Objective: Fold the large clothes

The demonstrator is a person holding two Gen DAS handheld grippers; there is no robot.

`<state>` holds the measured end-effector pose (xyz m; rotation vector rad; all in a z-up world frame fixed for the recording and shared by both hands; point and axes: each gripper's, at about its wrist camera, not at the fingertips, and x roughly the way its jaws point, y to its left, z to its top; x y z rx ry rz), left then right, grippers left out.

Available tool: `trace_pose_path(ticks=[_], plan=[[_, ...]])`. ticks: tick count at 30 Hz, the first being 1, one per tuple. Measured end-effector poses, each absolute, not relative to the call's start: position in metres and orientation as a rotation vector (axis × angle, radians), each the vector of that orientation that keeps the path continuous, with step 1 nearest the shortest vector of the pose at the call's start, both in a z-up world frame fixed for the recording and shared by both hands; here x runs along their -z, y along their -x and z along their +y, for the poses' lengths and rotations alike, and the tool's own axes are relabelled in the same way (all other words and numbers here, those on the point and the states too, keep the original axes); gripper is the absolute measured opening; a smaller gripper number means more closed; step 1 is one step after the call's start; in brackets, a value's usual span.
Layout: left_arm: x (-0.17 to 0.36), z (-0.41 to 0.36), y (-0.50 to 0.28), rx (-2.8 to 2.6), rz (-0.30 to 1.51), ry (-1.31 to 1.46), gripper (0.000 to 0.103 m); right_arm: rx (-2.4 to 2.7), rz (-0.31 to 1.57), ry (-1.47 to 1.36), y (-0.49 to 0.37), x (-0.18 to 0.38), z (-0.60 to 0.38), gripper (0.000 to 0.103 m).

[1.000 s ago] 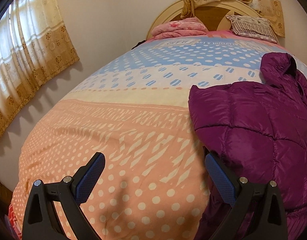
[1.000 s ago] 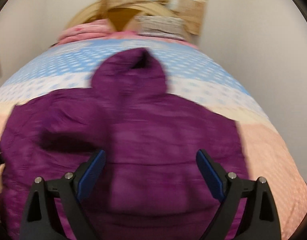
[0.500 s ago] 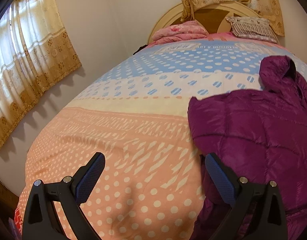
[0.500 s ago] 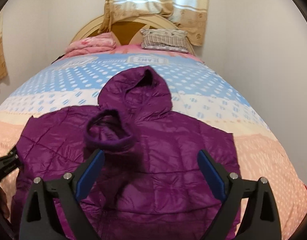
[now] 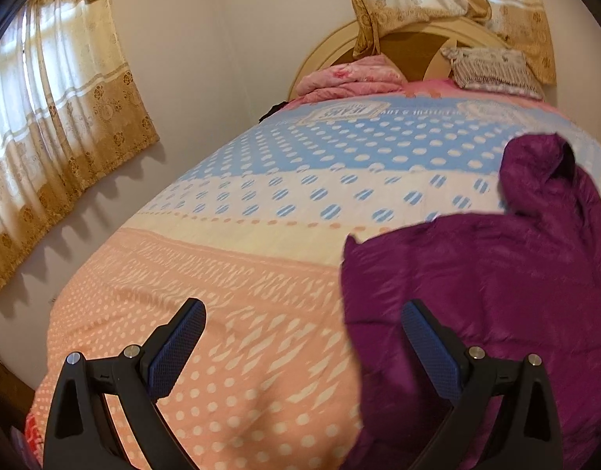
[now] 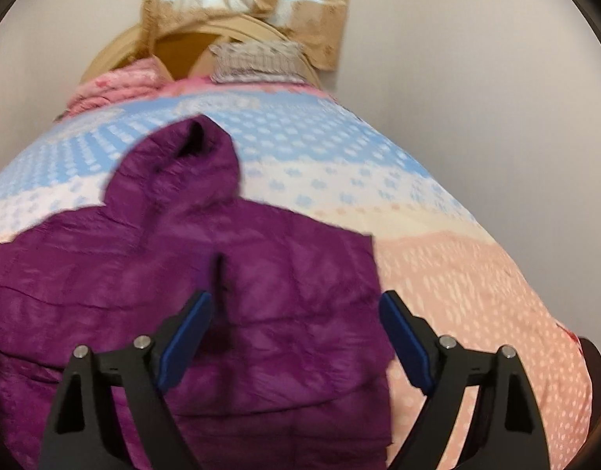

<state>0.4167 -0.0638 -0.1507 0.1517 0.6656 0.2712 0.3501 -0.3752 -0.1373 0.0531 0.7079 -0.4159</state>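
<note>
Sleeves appear tucked in on the quilted purple hooded puffer jacket (image 6: pixel 230 297), which lies flat on the dotted pink, cream and blue bedspread (image 5: pixel 238 274) with its hood toward the headboard. Left claw (image 5: pixel 302 346) and right claw (image 6: pixel 294 337) hover wide open, gripping nothing. Next likely comes grasping the hem corners, with open bedspread either side.

The left gripper (image 5: pixel 302 321) has its jaws spread wide with nothing between them, black arms angling outward from the bottom edge, blue pads (image 5: pixel 177 350) facing inward. The right gripper (image 6: pixel 294 309) is likewise spread wide and holds nothing, its blue pads (image 6: pixel 185 342) turned toward each other. Both point forward and somewhat downward.
</note>
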Motion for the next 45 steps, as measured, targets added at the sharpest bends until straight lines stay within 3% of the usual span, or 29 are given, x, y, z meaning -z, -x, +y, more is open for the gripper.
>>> trace_pose_path(ticks=[2, 4, 13, 31, 42, 45], plan=[[0.145, -0.072, -0.425, -0.238, 0.667, -0.128, 0.1, 0.329, 0.719, -0.096, -0.362, 0.138, -0.366, 0.067], [0.145, -0.081, -0.434, -0.221, 0.67, -0.128, 0.1, 0.242, 0.733, -0.126, -0.38, 0.146, -0.359, 0.049], [0.206, -0.133, -0.451, -0.129, 0.765, -0.246, 0.101, 0.276, 0.857, -0.081, -0.4, 0.213, -0.371, 0.034], [0.221, -0.134, -0.454, -0.073, 0.804, -0.24, 0.101, 0.319, 0.841, -0.034, -0.39, 0.23, -0.375, 0.034], [0.19, -0.061, -0.435, -0.213, 0.759, -0.023, 0.101, 0.328, 0.865, -0.078, -0.372, 0.216, -0.403, 0.036], [0.191, -0.038, -0.427, -0.251, 0.764, 0.075, 0.101, 0.308, 0.825, -0.19, -0.362, 0.208, -0.413, 0.053]])
